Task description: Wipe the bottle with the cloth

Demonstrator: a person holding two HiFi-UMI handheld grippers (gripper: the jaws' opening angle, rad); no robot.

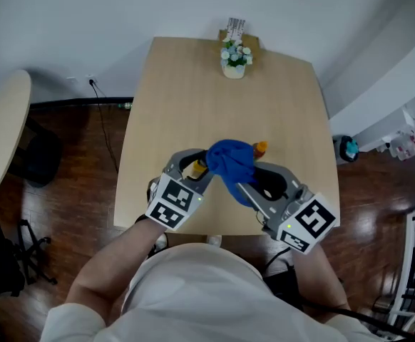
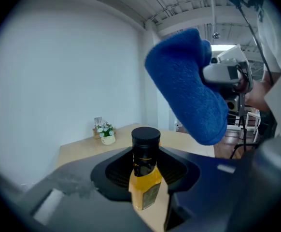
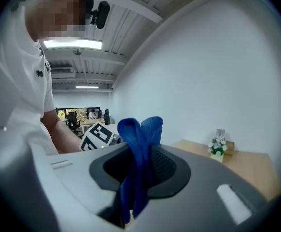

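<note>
Left gripper [image 1: 195,168] is clamped tight on the black-capped amber bottle [image 2: 145,175], held up over the near edge of the table [image 1: 193,98], and the right gripper [image 1: 252,185] pinches the blue cloth [image 1: 232,162], bunched right beside that bottle.

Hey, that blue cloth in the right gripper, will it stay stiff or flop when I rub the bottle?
Probably floppy: the cloth folds double between the right gripper jaws and bulges loosely above them. Its thick, fuzzy surface should likely drag on the bottle rather than slip. It looks light for its bulk.
</note>
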